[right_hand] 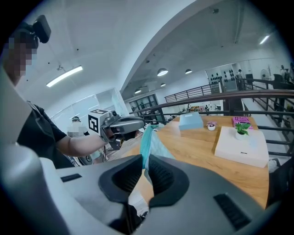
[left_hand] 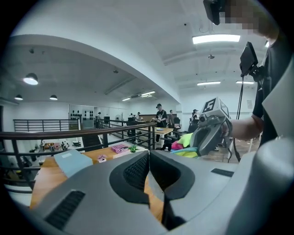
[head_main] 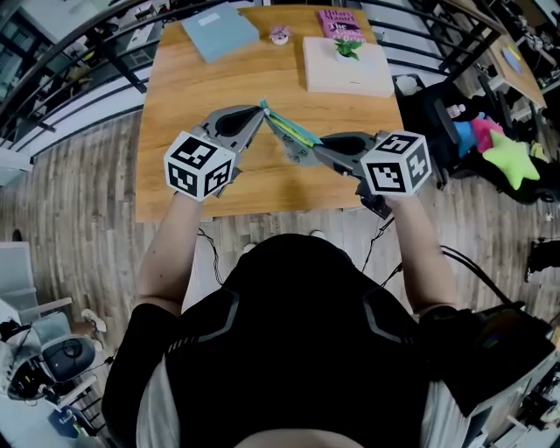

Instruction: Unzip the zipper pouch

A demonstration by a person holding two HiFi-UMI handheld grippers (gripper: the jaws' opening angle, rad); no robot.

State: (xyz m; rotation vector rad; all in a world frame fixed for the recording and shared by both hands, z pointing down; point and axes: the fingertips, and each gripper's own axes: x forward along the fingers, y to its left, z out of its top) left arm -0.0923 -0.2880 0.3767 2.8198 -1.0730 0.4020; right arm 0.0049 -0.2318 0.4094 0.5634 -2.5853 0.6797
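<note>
The zipper pouch (head_main: pixel 294 136), teal and grey, hangs in the air over the wooden table (head_main: pixel 184 131), stretched between my two grippers. My left gripper (head_main: pixel 260 112) is shut at the pouch's far left tip; in the left gripper view its jaws (left_hand: pixel 148 160) meet with only a thin grey sliver, the zipper pull, between them. My right gripper (head_main: pixel 318 150) is shut on the pouch's near right end. In the right gripper view the teal fabric (right_hand: pixel 148 140) rises out from between the pads. The pouch's mouth and the zipper line are too small to make out.
At the table's far edge lie a light blue book (head_main: pixel 219 32), a small pink object (head_main: pixel 279 35), a pink book (head_main: pixel 338 22) and a white box (head_main: pixel 348 74) with a small plant. A chair with bright plush toys (head_main: pixel 500 150) stands right of the table. Railings surround it.
</note>
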